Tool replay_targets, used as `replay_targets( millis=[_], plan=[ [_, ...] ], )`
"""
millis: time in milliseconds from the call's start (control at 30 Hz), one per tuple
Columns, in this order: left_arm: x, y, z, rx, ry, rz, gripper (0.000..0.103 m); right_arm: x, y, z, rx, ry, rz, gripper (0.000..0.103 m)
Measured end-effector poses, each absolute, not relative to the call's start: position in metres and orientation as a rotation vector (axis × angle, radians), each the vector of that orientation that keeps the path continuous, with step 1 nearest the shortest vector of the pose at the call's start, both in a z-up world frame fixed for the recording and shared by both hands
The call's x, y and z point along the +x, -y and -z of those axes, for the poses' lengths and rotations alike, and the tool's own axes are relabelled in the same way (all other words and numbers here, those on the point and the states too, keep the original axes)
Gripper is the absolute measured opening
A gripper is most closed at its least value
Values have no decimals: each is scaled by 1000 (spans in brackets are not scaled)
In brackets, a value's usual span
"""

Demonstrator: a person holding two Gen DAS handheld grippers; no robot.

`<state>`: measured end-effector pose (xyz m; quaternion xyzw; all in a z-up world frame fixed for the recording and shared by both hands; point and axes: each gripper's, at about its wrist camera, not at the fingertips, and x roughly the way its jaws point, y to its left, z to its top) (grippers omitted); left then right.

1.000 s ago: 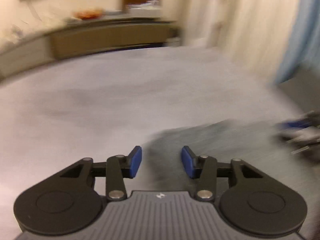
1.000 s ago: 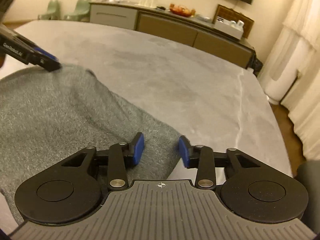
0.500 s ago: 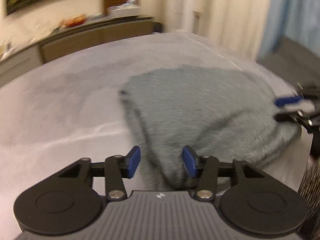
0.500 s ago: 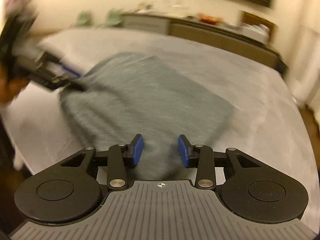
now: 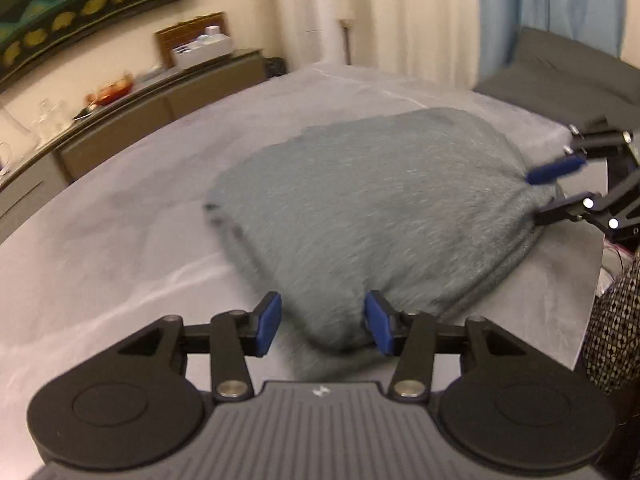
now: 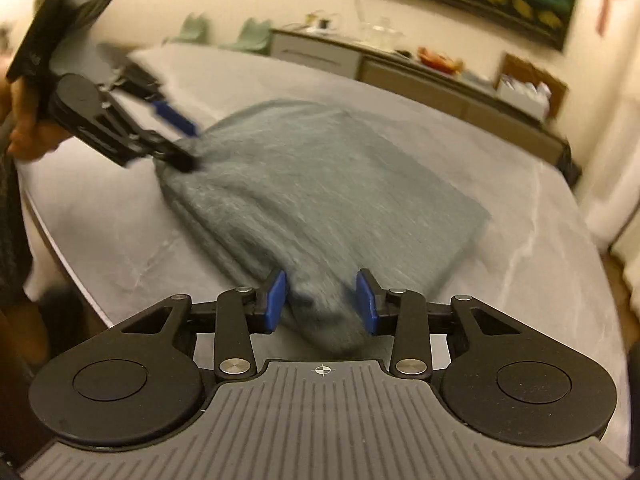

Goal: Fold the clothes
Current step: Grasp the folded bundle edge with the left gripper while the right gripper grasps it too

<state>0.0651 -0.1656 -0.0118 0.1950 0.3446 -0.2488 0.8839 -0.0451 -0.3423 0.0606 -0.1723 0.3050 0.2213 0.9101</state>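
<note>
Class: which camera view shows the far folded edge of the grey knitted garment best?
The right wrist view: the grey knitted garment shows its straight far edge and corner clearly. The left wrist view shows it rounded and blurred.

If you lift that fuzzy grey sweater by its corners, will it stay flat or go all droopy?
Probably droopy: the grey sweater already bunches between the left gripper pads. It looks soft and fuzzy, so likely light. It may drag across the smooth table rather than slide neatly.

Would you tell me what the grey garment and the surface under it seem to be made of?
Grey garment: looks like a soft knit, perhaps wool or fleece; matte, fuzzy, heathered with pale flecks. Surface: smooth light grey with faint pale veins, suggesting stone or a marble-look top, though motion blur leaves it open.
</note>
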Motion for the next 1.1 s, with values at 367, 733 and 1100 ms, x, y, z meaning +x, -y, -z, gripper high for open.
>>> replay_targets(
  millis=[367,733,1100],
  plan=[
    [28,210,18,677,-569,634,45,-63,313,-48,-515,-543,-455,38],
    [48,172,27,600,-662,505,29,-51,342,-40,-455,-656,-331,38],
    [40,184,35,704,-617,529,5,-64,333,-51,-551,-517,-240,0]
  ],
)
